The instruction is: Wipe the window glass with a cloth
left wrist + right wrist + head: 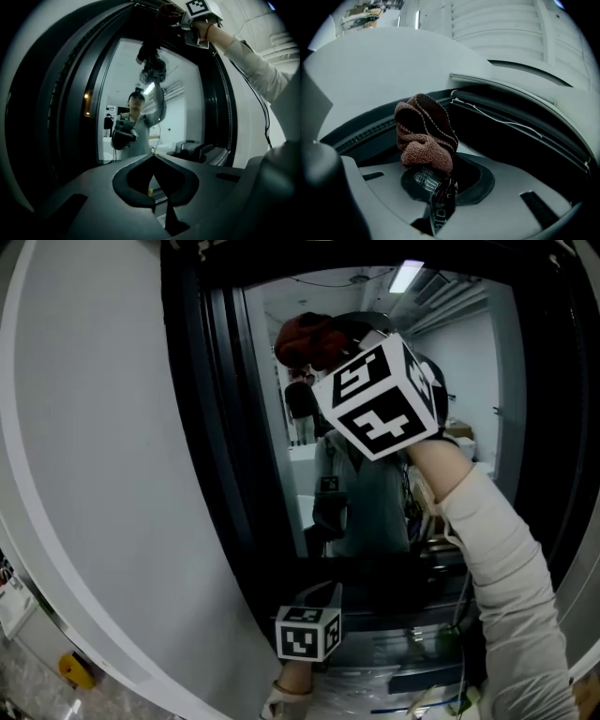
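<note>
Upper centre, the right claw (439, 185) pinches a bunched brown cloth (423, 136) near the top of the window glass (370, 521), while lower centre the left claw (153, 187) sits closed and empty, and such a small pinch could let the cloth slip under pressure.

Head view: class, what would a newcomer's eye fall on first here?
The red-brown cloth, held high at the window glass and pinched in the shut right claw on a raised arm. Next, the person's reflection in the dark glass, and the left claw, shut and empty, down low.
</note>
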`<state>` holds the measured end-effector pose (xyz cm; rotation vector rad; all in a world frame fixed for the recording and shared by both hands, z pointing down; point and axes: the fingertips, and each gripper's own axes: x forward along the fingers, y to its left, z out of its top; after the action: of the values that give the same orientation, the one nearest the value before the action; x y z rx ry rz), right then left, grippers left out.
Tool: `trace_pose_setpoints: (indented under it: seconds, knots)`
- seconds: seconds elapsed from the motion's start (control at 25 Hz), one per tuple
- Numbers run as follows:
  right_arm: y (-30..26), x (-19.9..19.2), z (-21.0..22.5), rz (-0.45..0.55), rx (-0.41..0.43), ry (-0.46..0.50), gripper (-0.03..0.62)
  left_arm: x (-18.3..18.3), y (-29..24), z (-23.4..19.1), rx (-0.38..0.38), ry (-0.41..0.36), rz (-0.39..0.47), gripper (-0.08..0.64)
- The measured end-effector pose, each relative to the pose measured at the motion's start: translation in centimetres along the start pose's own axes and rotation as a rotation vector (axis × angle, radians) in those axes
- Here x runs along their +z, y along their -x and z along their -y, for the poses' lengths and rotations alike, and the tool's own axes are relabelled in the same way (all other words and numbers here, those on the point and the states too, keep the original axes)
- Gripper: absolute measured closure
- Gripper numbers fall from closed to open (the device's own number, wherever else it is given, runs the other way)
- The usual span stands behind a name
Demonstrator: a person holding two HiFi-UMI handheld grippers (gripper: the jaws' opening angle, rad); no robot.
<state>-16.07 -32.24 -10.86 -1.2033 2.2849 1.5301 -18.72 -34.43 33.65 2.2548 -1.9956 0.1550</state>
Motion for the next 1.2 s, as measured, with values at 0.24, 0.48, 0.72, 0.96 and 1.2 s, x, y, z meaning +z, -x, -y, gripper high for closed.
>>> trace_pose_setpoints:
  seconds: [0.24, 0.48, 0.72, 0.96, 1.2]
  knots:
    - [-2.5, -0.3, 0.2, -0.062, -0.011, 0.065, 0.548, 0.1, 0.4, -0.2, 0.008, 0.002, 0.007, 0.556]
    - [-2.9, -1.5, -0.9, -0.087, 0.006, 0.077, 0.548, 0.1, 0.8, -0.5, 0.015, 0.003, 0.007, 0.556]
    - [-1.9, -2.8, -3.5, -0.097, 0.054, 0.058, 0.548, -0.6, 0.7, -0.2, 0.002, 0.005, -0.003, 0.555]
    - [0.0, -5.0, -6.5, -0.116, 0.102, 0.031, 0.548, -1.2, 0.9, 0.1, -0.002, 0.006, -0.011, 0.555]
    - [1.6, -6.6, -9.2, -0.133, 0.146, -0.012, 0.548, -1.7, 1.2, 0.1, 0.003, 0.017, -0.012, 0.556]
